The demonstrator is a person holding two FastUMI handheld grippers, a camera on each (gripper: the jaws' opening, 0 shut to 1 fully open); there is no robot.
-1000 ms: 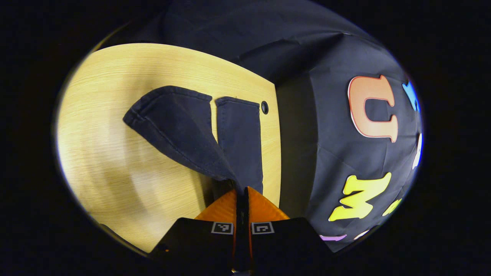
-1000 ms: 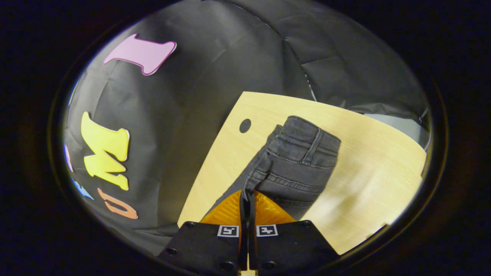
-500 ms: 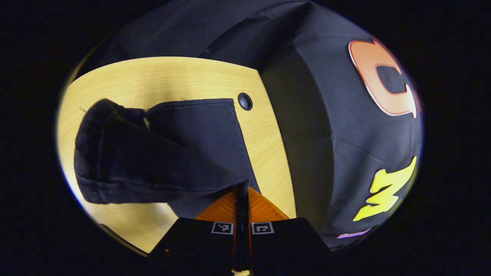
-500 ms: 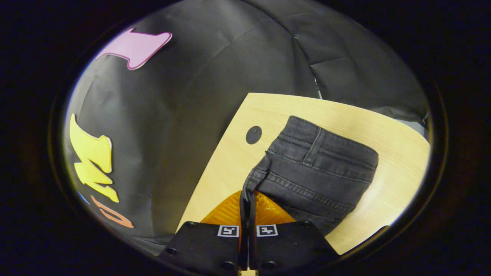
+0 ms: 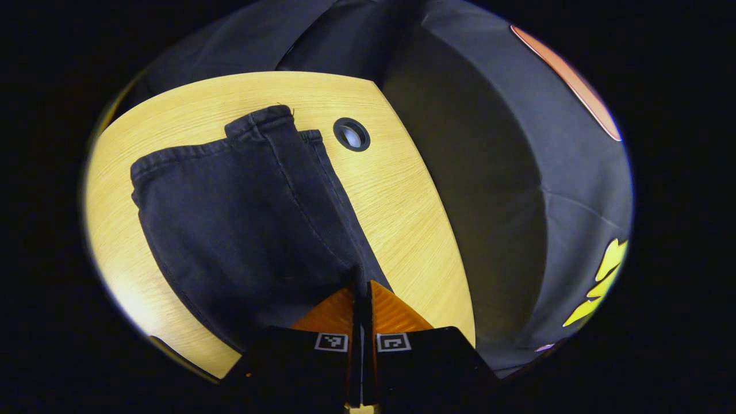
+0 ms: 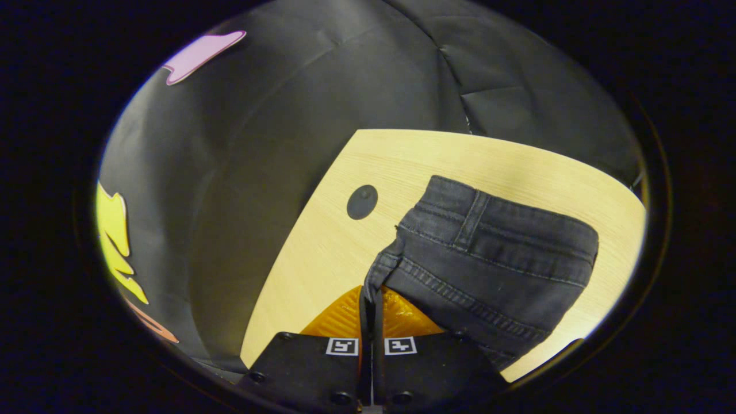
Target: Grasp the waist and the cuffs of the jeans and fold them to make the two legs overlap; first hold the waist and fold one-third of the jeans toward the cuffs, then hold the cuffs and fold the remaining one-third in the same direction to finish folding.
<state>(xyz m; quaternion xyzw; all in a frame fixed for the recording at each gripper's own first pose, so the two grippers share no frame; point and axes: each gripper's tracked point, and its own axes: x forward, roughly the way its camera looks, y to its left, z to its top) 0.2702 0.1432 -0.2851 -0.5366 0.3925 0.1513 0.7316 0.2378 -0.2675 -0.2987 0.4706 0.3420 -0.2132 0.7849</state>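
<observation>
The left claw [image 5: 362,286] is pinching the cuff end of the jeans [image 5: 241,218], which are lying on the desk [image 5: 402,218] with the two legs overlapping. The right claw [image 6: 371,290] is gripping the waist [image 6: 489,253] corner. Both should be keeping the edges aligned (no slack) while lowering the fold flat.

No readable text, brand or number; small square coded markers on each tool, not legible.

Bare table [image 5: 414,230] beside jeans [image 5: 241,218]; cloth wall [image 5: 494,190] close past table edge.
</observation>
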